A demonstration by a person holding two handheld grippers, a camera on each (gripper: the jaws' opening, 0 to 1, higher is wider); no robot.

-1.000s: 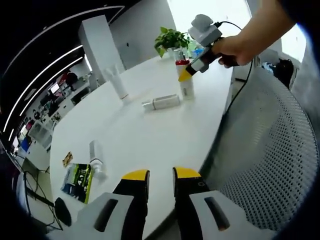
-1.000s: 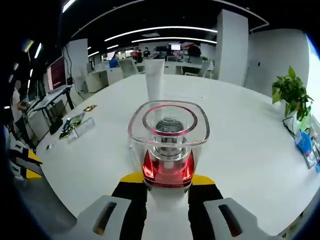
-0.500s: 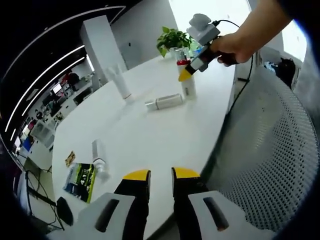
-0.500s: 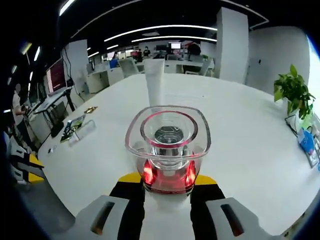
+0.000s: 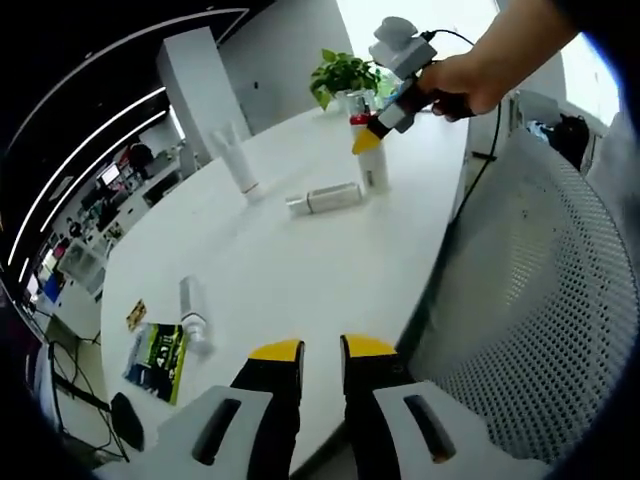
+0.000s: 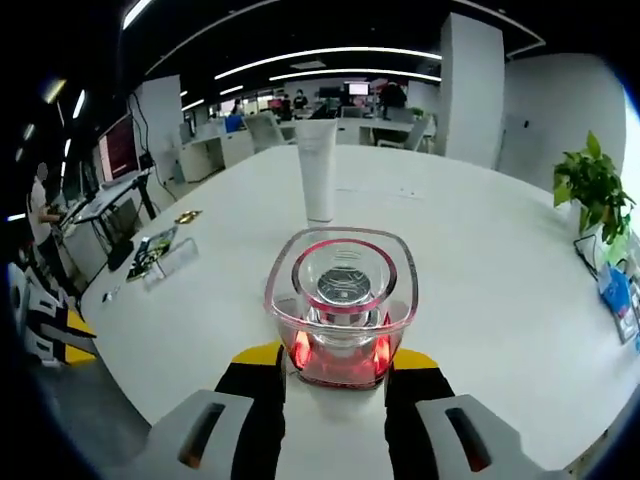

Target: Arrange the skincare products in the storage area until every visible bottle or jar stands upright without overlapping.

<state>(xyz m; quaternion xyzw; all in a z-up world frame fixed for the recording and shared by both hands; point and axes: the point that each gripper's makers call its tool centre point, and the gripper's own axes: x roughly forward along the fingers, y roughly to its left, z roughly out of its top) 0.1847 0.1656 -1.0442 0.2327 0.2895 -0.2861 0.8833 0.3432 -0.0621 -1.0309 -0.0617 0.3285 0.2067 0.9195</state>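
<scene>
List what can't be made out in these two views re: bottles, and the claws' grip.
- Left gripper view: labels on the lying bottle and the small spray bottle are too small to read.
- Left gripper view: whether the right claw pinches the capped bottle; its tips overlap the cap.
- Right gripper view: that bottle's body is hidden under its clear red-ringed cap; jaw contact is hidden below it.
- Right gripper view: print on the upright white tube is blurred.

My left gripper [image 5: 319, 352] has yellow-tipped black jaws on pale grey housings with dark oval slots; my right gripper [image 6: 334, 358] matches (a black cable trails from its handle).
</scene>
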